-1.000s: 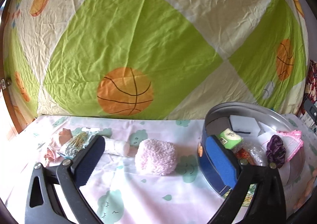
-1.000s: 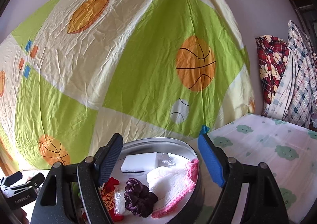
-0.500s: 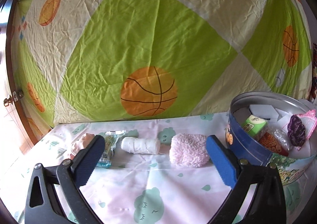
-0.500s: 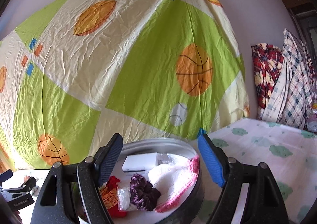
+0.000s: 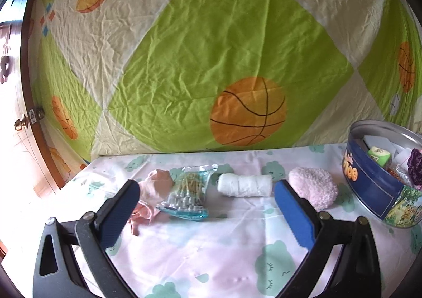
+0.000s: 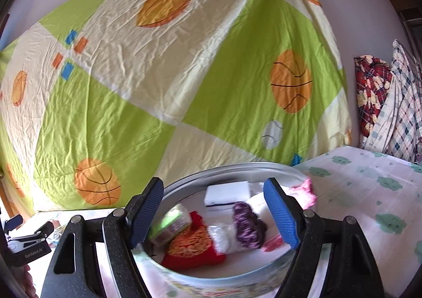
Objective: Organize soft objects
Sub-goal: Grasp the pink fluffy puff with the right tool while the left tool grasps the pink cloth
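Observation:
In the left wrist view a row of soft things lies on the cloud-print sheet: a pink cloth (image 5: 154, 188), a clear bag of cotton swabs (image 5: 186, 193), a white bandage roll (image 5: 245, 184) and a fluffy pink pad (image 5: 313, 189). My left gripper (image 5: 208, 214) is open and empty, just short of the swab bag. The round blue tin (image 5: 369, 187) stands at the right. In the right wrist view my right gripper (image 6: 213, 214) is open and empty above the tin (image 6: 184, 271), which holds a purple scrunchie (image 6: 248, 224), a white sponge (image 6: 226, 193), a green packet (image 6: 170, 224) and red-orange cloth (image 6: 192, 245).
A green and cream sports-print sheet (image 5: 211, 60) hangs as a backdrop behind the bed. A wooden door with a knob (image 5: 19, 123) is at the far left. Plaid fabrics (image 6: 390, 102) hang at the right. The left gripper's body (image 6: 26, 242) shows at the lower left of the right wrist view.
My left gripper has swung left, from beside the tin to face the swab bag and bandage roll. My right gripper has moved in over the tin. Both stayed open.

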Demonstrator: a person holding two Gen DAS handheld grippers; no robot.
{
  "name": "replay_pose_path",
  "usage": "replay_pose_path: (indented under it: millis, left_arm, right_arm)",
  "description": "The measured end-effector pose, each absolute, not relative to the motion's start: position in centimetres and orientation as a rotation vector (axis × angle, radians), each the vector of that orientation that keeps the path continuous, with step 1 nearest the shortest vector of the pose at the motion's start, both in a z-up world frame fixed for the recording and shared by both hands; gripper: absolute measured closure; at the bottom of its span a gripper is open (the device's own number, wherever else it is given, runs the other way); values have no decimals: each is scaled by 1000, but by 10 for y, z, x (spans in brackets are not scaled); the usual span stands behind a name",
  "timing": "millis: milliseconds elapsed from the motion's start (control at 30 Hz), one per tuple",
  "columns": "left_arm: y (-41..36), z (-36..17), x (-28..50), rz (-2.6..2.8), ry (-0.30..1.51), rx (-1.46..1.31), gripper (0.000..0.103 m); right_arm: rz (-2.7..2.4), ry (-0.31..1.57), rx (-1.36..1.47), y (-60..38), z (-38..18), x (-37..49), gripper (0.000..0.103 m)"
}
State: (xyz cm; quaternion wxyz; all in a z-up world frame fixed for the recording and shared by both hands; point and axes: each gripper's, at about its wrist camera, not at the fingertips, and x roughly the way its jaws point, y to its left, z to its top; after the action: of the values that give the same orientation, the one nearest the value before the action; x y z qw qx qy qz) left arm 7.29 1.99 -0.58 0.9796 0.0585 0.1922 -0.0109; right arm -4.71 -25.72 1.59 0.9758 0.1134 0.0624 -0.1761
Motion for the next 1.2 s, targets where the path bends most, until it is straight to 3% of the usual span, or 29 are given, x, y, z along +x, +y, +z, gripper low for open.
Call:
replay_pose_path:
  millis: [633, 1200]
  left_arm:
    - [114, -13, 128, 165, 461, 34, 0]
    - [171, -21, 161, 280, 583, 39, 0]
  right_arm:
    - [-33, 384, 88, -120, -1, 65, 23]
    - [-69, 796, 149, -115, -48, 157, 27]
